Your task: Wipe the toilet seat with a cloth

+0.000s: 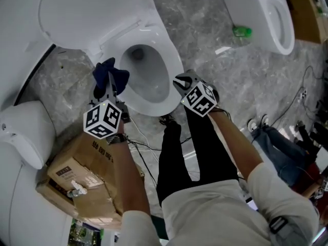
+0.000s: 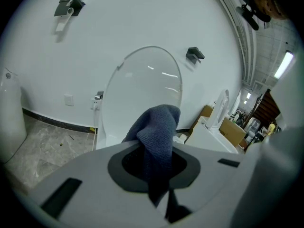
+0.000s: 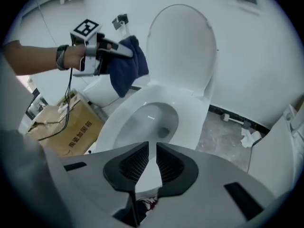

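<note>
**Cloth poised, wiping not yet begun**

The left claw (image 1: 112,90) is clamped on the dark blue cloth (image 1: 109,73) at nine o'clock of the toilet seat (image 1: 173,63), apparently just off it. The right claw (image 3: 150,161) sits almost together, seemingly empty, at four o'clock. The whole seat looks left to wipe.

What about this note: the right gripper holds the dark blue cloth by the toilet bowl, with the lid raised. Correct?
Not quite: the left gripper holds the dark blue cloth, pinched between its fingers, as the left gripper view shows. It is by the toilet bowl, with the lid raised.
</note>
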Demonstrator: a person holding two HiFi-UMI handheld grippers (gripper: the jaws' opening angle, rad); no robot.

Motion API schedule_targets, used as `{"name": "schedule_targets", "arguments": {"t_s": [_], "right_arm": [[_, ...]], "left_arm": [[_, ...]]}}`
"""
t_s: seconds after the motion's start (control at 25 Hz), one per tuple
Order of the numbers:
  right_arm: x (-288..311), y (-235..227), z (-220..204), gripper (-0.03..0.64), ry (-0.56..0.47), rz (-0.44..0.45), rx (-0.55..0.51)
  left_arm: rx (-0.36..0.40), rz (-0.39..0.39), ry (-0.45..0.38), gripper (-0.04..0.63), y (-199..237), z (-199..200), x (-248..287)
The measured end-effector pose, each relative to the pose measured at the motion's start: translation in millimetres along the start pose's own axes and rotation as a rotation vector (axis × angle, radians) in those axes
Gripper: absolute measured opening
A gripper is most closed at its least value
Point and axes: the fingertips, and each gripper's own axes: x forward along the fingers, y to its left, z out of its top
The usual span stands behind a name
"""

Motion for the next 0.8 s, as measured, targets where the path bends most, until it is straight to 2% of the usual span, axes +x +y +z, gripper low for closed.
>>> {"name": "schedule_targets", "arguments": {"t_s": [0.12, 0.24, 0.4, 0.56, 0.8], "right_arm": [[-11, -16, 28, 0.046, -0.094, -0.027, 0.053], [-24, -35, 53, 0.040, -0.189, -0.037, 0.150], [-41, -61, 70, 0.037, -0.289, -0.041, 0.258], [-57, -79, 68, 0.037, -0.338, -0.057, 0.328], [-64, -91, 61, 0.037, -0.345, -0.047, 0.362]], "left_arm": [[-0.013, 0.000, 0.011, 0.041, 2, -9, 24], [-0.028, 0.007, 0.027, 0.041, 6, -16, 48], [-0.019, 0.032, 0.033, 0.041, 13, -19, 81], [0.001, 0.054, 0.042, 0.041, 15, -24, 109], [-0.014, 0.107, 0.027, 0.041, 24, -33, 137]]}}
